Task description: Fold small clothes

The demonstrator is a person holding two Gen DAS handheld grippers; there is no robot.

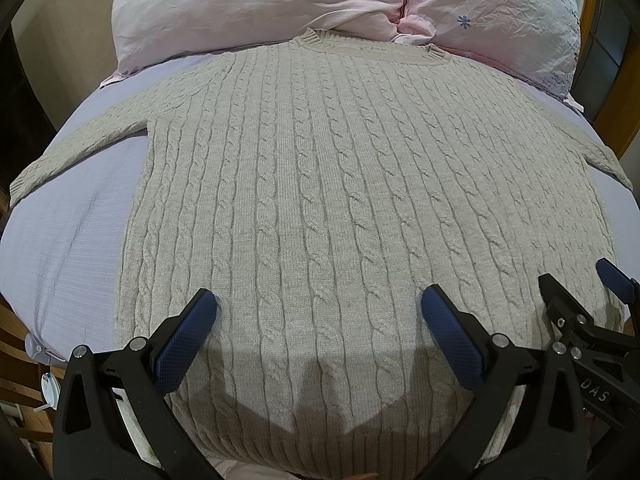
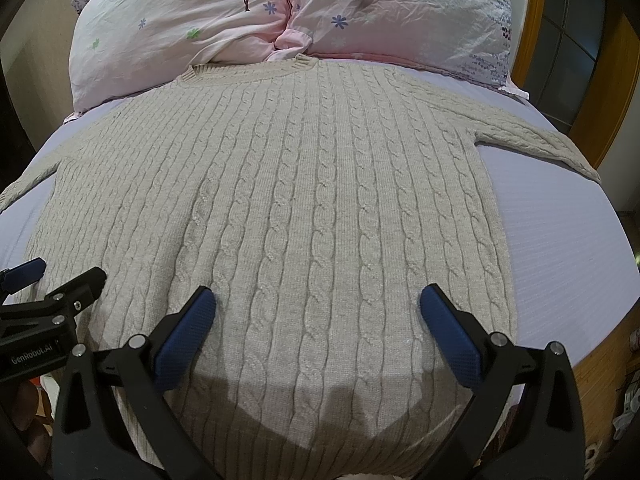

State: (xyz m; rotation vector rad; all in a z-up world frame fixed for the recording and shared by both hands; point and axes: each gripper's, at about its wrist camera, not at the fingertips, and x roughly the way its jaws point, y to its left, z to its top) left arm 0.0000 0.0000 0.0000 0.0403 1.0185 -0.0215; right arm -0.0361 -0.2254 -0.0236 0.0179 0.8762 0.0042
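Note:
A beige cable-knit sweater (image 1: 340,184) lies flat on the bed, collar toward the pillows, both sleeves spread out to the sides; it also shows in the right wrist view (image 2: 320,200). My left gripper (image 1: 318,306) is open and empty, hovering over the lower left part of the sweater near its hem. My right gripper (image 2: 318,306) is open and empty over the lower right part. The right gripper also shows at the right edge of the left wrist view (image 1: 580,284). The left gripper shows at the left edge of the right wrist view (image 2: 60,276).
The sweater rests on a lavender bed sheet (image 1: 76,240). Two pink floral pillows (image 1: 248,4) lie at the head of the bed. A wooden door frame (image 2: 600,92) stands to the right. Wooden flooring (image 2: 600,372) and small items (image 1: 46,384) lie beside the bed.

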